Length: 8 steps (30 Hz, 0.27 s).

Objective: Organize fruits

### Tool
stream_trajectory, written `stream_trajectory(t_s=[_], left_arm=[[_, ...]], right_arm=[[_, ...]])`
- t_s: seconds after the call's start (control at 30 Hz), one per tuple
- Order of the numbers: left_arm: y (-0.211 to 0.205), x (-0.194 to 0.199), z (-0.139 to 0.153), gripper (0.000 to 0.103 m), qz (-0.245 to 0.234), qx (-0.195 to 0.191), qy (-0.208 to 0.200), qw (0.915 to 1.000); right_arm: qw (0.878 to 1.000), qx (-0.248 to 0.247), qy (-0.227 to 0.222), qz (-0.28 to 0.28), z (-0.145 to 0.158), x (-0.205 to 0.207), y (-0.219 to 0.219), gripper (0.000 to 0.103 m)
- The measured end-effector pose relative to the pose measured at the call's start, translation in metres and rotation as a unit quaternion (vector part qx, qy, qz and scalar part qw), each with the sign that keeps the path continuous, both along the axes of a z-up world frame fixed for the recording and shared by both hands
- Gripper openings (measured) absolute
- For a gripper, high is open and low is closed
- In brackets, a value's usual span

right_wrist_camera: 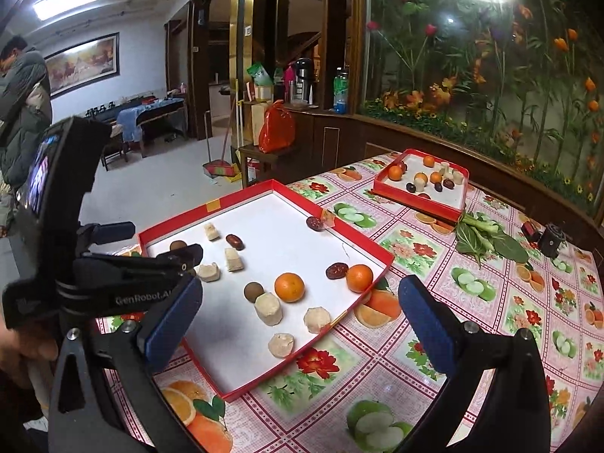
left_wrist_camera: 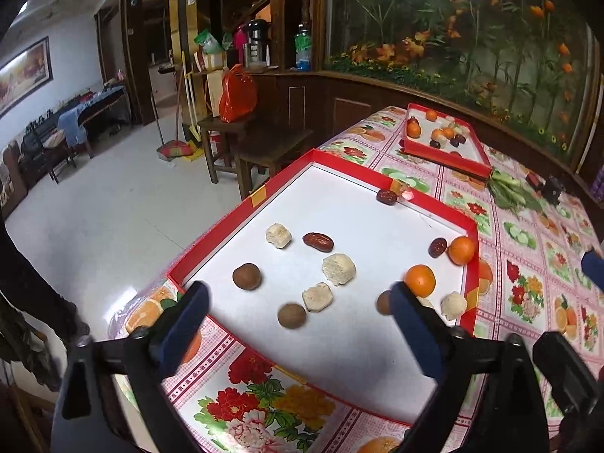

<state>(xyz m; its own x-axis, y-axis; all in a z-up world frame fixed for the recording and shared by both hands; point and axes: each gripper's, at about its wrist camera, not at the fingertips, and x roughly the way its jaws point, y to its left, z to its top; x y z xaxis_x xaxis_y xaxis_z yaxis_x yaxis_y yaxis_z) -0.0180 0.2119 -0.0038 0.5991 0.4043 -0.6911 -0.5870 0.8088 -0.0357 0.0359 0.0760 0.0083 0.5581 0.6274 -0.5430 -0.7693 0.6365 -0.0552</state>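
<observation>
Gaping wide and empty, the left gripper (left_wrist_camera: 298,302) hangs over the near red tray (left_wrist_camera: 470,264), its right finger (left_wrist_camera: 411,324) hiding part of a brown fruit (left_wrist_camera: 384,302). The right gripper (right_wrist_camera: 298,309), jaws likewise apart, hovers at that tray's right rim beside two oranges (right_wrist_camera: 289,287); the far tray's (right_wrist_camera: 415,198) fruits are too small to identify.

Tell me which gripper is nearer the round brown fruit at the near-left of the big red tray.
Left. The left gripper, jaws open, hangs right over that round brown fruit; the right gripper sits off toward the big red tray and its right edge.
</observation>
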Motion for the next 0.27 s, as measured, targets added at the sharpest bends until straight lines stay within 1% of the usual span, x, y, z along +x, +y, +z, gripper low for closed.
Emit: stream_trajectory(t_s=[0.07,0.17,0.27], left_arm=[[0.001,-0.002,0.000,0.103,0.005,0.000,-0.014,0.9999],[0.000,0.003,-0.001,0.103,0.002,0.016,-0.002,0.9999],[0.001,0.004,-0.001,0.103,-0.001,0.018,0.000,0.9998]], right_arm=[[1.000,-0.003,0.001,0.003,-0.001,0.000,0.002,0.103],[1.000,-0.011,0.001,0.007,-0.004,0.000,0.008,0.103],[1.000,-0.013,-0.003,0.006,-0.004,0.000,0.011,0.103]])
